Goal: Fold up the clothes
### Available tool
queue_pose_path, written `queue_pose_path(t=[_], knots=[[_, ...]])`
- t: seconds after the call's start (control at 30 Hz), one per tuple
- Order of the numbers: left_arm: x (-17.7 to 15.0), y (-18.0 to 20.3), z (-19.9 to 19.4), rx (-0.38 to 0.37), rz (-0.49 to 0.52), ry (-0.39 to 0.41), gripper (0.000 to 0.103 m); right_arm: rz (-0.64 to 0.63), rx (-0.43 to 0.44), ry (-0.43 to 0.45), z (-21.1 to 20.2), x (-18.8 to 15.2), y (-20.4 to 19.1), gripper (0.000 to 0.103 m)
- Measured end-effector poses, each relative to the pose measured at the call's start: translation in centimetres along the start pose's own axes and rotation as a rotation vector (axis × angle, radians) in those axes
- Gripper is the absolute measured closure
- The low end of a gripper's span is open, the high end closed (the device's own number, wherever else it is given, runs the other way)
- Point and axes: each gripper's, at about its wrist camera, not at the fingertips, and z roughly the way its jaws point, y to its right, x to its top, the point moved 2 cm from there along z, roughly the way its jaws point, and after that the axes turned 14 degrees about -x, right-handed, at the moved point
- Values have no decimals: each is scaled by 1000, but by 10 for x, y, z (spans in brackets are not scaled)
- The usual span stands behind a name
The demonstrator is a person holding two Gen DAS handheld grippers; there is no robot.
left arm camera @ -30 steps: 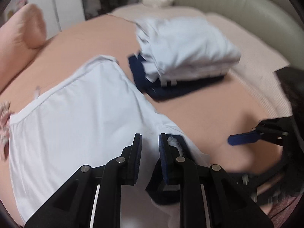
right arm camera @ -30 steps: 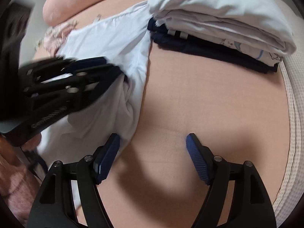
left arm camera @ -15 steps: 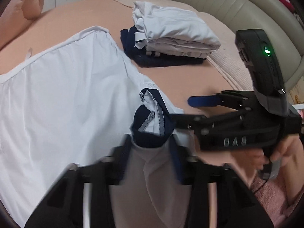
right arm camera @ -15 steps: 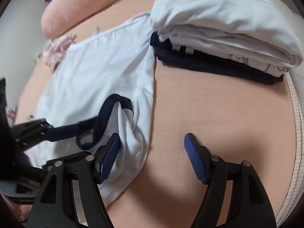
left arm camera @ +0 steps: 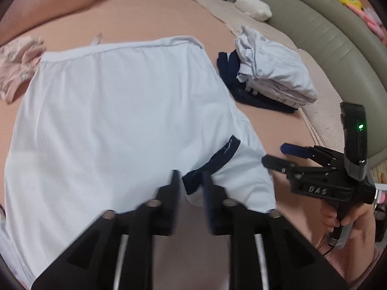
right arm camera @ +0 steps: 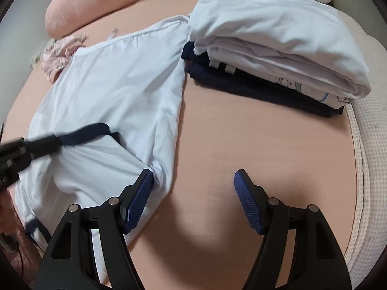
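A white shirt [left arm camera: 121,111] [right arm camera: 116,91] lies spread flat on the peach bed sheet [right arm camera: 241,133]. Its sleeve is folded over the body, with the navy cuff [left arm camera: 217,159] [right arm camera: 89,134] lying on top. My left gripper [left arm camera: 189,181] [right arm camera: 48,143] is over the cuff; its jaws are opening, the cuff's end lies between them and the pads no longer press it. My right gripper [right arm camera: 193,181] [left arm camera: 273,154] stands open just above the sheet. Its left pad [right arm camera: 139,200] touches the shirt's folded edge, and nothing is between its pads.
A stack of folded white and navy clothes [left arm camera: 271,77] [right arm camera: 278,43] sits to the right of the shirt. A pink pillow [right arm camera: 96,0] and a crumpled pink garment [left arm camera: 17,65] lie at the far left. A padded grey-green headboard [left arm camera: 326,36] curves round the right. A hand [left arm camera: 348,220] holds the right gripper.
My left gripper shut on the navy cuff, lifted it and carried the sleeve over the shirt's body; the sleeve now lies flat and the jaws have parted. The right gripper has barely moved.
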Motion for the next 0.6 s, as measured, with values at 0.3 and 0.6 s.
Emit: queue_pose_path(t=[0.3, 0.6], knots=[[-27, 12, 13, -191, -25, -87, 67, -21, 71, 21, -1, 3, -21, 34], [-57, 11, 2, -191, -88, -77, 67, 70, 88, 11, -36, -28, -4, 34]])
